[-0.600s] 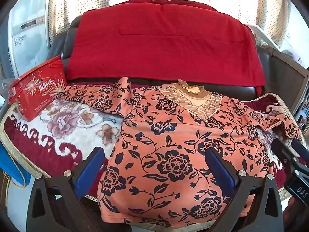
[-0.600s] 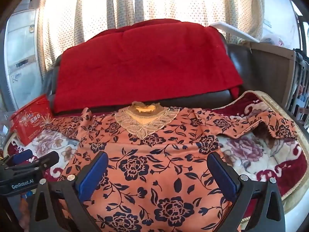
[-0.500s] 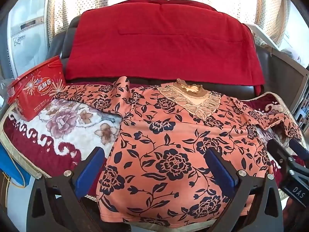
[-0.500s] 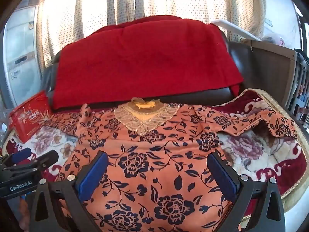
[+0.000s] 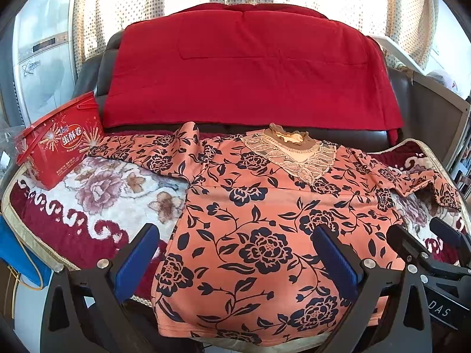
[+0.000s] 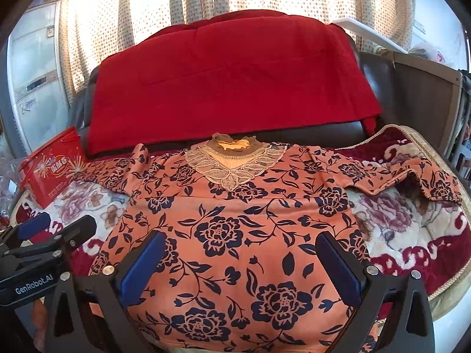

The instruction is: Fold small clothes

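The floral blouse [image 5: 265,220] lay flat, front up, on the blanket [image 5: 88,206], sleeves spread. Both the left gripper [image 5: 235,253] and right gripper [image 6: 241,259] hovered released above its hem, apparently not touching. Each should pinch a sleeve [image 6: 412,176] cleanly, single layer, folding inward.

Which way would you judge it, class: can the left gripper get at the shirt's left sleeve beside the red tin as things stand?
Probably yes. The left gripper is open and empty, and the sleeve lies flat on the blanket with nothing over it; the red tin only sits by its cuff.
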Demonstrator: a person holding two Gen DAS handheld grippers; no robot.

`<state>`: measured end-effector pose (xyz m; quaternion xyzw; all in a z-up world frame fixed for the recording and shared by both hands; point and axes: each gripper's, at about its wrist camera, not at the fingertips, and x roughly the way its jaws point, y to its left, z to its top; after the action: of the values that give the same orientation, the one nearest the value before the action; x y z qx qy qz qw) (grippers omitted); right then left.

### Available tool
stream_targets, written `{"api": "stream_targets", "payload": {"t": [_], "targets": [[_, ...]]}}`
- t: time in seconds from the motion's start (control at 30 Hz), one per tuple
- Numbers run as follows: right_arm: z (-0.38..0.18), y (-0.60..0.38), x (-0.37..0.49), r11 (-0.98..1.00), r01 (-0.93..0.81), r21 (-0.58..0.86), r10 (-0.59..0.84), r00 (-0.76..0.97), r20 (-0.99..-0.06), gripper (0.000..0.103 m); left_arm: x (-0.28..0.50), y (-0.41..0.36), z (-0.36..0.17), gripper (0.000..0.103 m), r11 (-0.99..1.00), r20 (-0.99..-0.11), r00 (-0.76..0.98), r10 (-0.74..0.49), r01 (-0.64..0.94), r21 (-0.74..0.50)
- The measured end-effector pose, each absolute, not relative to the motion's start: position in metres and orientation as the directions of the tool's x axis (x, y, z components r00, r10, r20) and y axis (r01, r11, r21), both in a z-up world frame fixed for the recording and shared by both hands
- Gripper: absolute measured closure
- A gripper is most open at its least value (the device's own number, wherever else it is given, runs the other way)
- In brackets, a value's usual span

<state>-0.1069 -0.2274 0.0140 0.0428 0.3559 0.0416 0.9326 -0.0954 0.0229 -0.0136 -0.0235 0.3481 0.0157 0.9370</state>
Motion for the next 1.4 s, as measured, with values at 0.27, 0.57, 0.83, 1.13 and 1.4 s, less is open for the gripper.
{"api": "stream_targets", "payload": {"t": [0.27, 0.57, 0.83, 1.13, 1.4], "targets": [[0.0185, -0.225, -0.1059, 0.994, -0.047, 0.101, 0.103, 0.735, -0.67, 0.0, -0.0965, 0.0183, -0.0119, 0.0, 0.999, -0.65, 0.759, 0.008, -0.038, -0.032], [0.0219, -0.2236, -0.1052, 0.993, -0.048, 0.104, 0.106, 0.732, -0.673, 0.0, -0.0967, 0.018, -0.0116, 0.0, 0.999, -0.651, 0.759, 0.007, -0.037, -0.032], [0.0132, -0.2247, -0.1046, 0.998, -0.055, 0.041, 0.069, 0.754, -0.654, 0.0, -0.0964, 0.0185, -0.0117, 0.0, 0.999, -0.652, 0.759, 0.006, -0.037, -0.033], [0.0165, -0.2228, -0.1021, 0.998, -0.048, 0.046, 0.066, 0.756, -0.651, 0.0, -0.094, 0.0201, -0.01, 0.0, 0.999, -0.65, 0.76, 0.005, -0.035, -0.034], [0.0182, -0.2216, -0.1024, 0.998, -0.05, 0.038, 0.063, 0.758, -0.649, 0.0, -0.0936, 0.0205, -0.0099, 0.0, 0.999, -0.651, 0.759, 0.003, -0.033, -0.034]]}}
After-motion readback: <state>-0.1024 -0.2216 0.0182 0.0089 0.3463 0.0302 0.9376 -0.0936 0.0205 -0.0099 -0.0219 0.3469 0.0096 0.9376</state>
